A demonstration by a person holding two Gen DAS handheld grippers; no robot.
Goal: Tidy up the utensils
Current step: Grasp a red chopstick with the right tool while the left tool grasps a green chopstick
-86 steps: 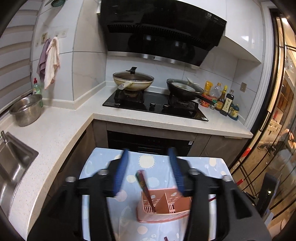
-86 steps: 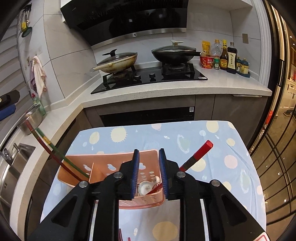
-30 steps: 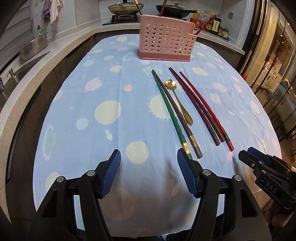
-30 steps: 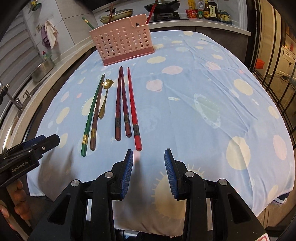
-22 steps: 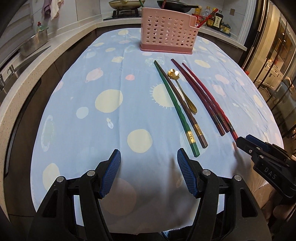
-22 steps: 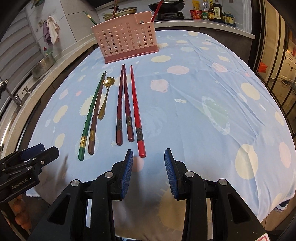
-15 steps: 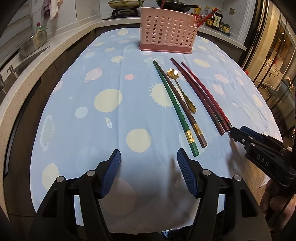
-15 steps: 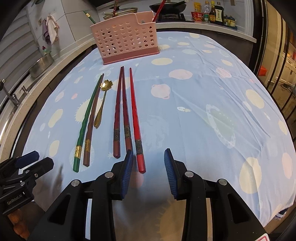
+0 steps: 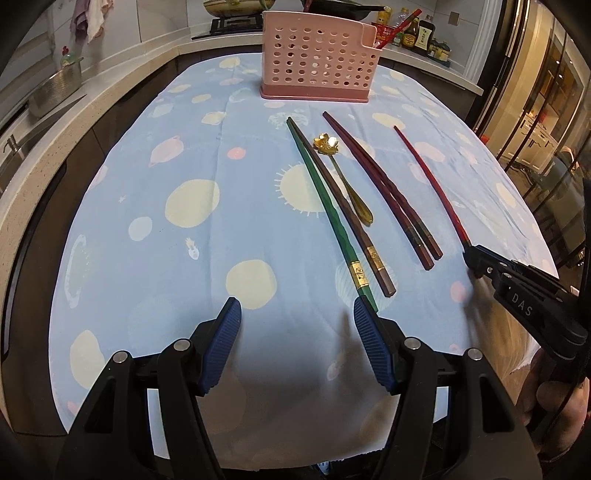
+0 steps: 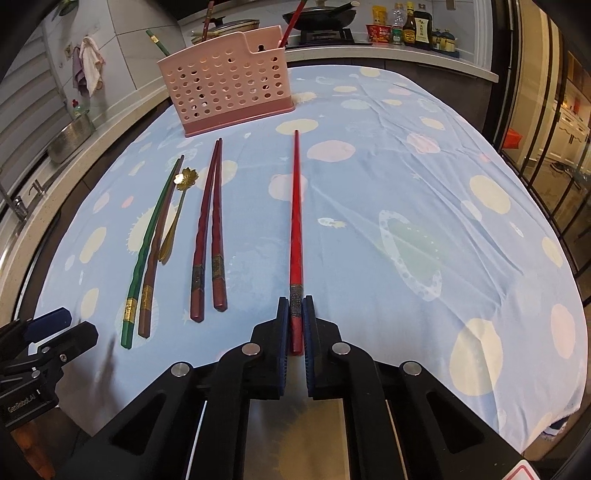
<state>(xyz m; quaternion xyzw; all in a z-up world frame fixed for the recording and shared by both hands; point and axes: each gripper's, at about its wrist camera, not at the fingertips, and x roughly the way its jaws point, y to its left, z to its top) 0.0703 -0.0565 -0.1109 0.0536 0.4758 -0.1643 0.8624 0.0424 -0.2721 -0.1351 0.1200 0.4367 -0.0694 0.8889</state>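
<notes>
My right gripper [image 10: 295, 310] is shut on the thick end of a red chopstick [image 10: 295, 206], whose tip points toward the pink utensil basket [image 10: 229, 85]. In the left wrist view the same red chopstick [image 9: 428, 177] runs into the right gripper [image 9: 476, 258] at the table's right side. A pair of dark red chopsticks [image 10: 208, 236], a gold spoon [image 10: 173, 218], a green chopstick [image 10: 146, 251] and a brown chopstick [image 10: 157, 243] lie on the tablecloth left of it. My left gripper [image 9: 297, 314] stands open over the near cloth, nothing between its fingers.
The table wears a blue spotted cloth [image 9: 184, 199]. The pink basket [image 9: 317, 55] at its far end holds several chopsticks. Behind are a counter with a stove and pans [image 10: 317, 16], sauce bottles [image 10: 410, 22], a steel pot [image 9: 55, 88] by the sink, glass doors at right.
The right gripper has shut on the red chopstick's thick end and drawn it rightward, away from the dark red pair. The left gripper has stayed open and nearly still.
</notes>
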